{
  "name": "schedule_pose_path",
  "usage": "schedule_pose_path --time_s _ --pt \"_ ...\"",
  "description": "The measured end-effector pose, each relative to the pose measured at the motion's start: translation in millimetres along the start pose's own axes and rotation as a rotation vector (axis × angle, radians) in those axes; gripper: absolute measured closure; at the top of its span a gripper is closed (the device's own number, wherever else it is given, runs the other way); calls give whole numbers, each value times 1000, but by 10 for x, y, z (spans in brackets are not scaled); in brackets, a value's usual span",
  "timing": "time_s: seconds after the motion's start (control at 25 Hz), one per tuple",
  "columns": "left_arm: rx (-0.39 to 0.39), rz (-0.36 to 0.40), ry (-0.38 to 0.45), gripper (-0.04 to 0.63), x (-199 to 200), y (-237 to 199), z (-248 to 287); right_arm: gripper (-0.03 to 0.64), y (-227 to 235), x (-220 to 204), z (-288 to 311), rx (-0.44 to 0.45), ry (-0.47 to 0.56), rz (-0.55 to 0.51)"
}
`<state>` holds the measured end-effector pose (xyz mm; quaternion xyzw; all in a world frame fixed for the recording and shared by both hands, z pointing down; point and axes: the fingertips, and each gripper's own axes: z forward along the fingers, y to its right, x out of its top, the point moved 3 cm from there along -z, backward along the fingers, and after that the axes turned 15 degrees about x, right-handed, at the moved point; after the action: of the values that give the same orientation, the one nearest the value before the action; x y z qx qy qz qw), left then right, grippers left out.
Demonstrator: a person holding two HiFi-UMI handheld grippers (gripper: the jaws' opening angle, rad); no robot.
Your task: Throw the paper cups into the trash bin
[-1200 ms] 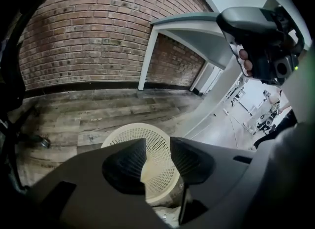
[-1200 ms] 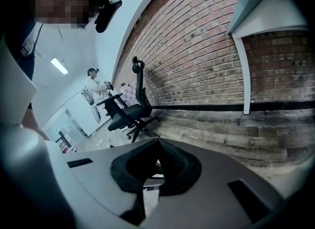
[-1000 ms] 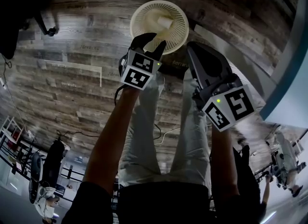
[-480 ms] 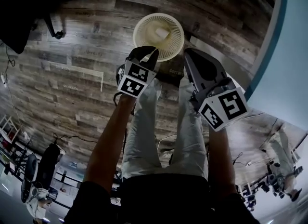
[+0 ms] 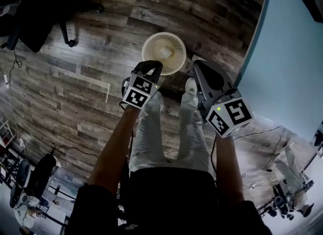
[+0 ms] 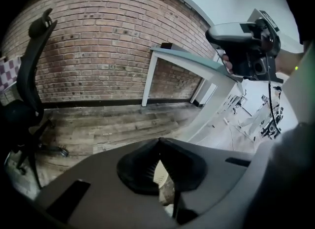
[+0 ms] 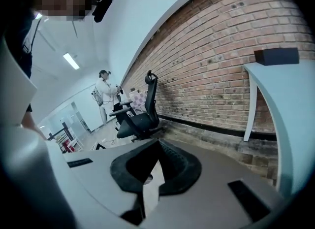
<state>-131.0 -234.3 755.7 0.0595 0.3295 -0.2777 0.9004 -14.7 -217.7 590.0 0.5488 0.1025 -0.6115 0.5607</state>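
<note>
Forward, left gripper (image 5: 151, 66) and right gripper (image 5: 201, 67) extend side by side, closed.

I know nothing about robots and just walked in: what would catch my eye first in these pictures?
Two black grippers with marker cubes reach out above the person's legs: the left gripper and the right gripper, both shut and empty. Just beyond them a cream mesh trash bin stands on the wooden floor, with a white paper cup inside it.
</note>
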Motion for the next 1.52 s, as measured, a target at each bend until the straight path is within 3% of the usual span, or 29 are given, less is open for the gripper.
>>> schedule_pose_path --time_s 0.44,0.84,1.52 --pt "65 -77 162 586 674 189 -1196 614 -545 715 -390 98 -61 -190" --pt "241 -163 369 586 1399 196 -2290 614 -997 1343 -638 239 -35 -327" --pt "490 -282 639 586 2010 713 -3471 614 -1622 1871 -1201 466 49 -501"
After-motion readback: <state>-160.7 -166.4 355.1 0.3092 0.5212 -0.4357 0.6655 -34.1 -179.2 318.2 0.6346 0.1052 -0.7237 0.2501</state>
